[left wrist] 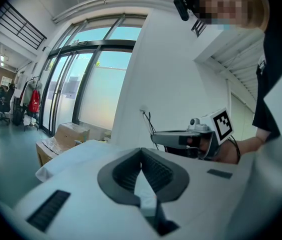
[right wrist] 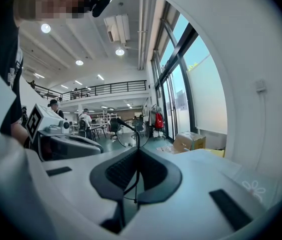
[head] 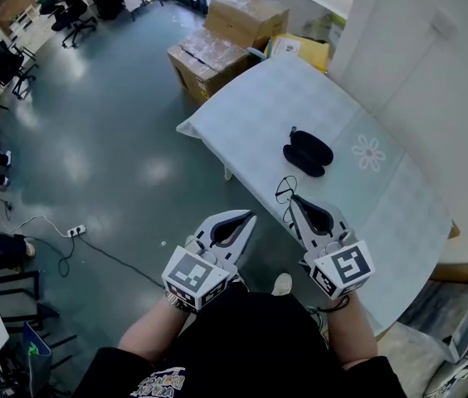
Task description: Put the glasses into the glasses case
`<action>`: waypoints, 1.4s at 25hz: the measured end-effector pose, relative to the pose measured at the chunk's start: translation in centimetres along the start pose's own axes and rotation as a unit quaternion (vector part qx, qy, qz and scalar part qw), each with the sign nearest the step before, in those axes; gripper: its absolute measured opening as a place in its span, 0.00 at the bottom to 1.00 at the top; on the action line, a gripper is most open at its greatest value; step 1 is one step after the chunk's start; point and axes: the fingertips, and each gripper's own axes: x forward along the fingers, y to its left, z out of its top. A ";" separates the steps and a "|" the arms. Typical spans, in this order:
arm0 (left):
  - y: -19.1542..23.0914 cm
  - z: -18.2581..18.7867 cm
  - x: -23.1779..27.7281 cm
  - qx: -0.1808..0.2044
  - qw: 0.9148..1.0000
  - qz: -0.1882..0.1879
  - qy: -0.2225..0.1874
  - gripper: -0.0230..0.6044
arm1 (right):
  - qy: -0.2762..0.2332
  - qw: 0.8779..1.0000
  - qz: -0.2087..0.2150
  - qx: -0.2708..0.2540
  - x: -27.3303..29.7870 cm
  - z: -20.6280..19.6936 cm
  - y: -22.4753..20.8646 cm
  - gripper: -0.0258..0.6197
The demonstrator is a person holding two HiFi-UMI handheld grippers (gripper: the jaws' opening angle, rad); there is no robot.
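A grey-green floor (head: 109,131) fills the left of the head view. A long counter (head: 300,89) under a pale cloth runs diagonally across the right, with a flower printed (head: 368,152) on the cloth. Two cardboard boxes (head: 226,36) stand on the floor at the counter's far end.

The left gripper (head: 251,215) is held over the floor, just beside the counter's near edge. Its own view shows its fingers (left wrist: 157,170) pressed together at the tips with nothing between them.

The right gripper (head: 293,197) is at the counter's near edge, to the right of the left one. Its fingers (right wrist: 156,171) are clamped on a thin part of the glasses (head: 285,192). The wire frame sticks out past the fingertips, and in the right gripper view a round lens ring (right wrist: 127,135) stands just above the tips.

The black glasses case (head: 308,152) lies on the cloth farther along the counter. It looks opened into two halves, and it lies near the glasses but apart from them.
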 end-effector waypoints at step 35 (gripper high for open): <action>3.3 0.2 3.6 0.005 0.999 -0.043 0.012 0.08 | 0.043 0.998 -0.037 0.000 4.3 -1.7 -5.6 0.08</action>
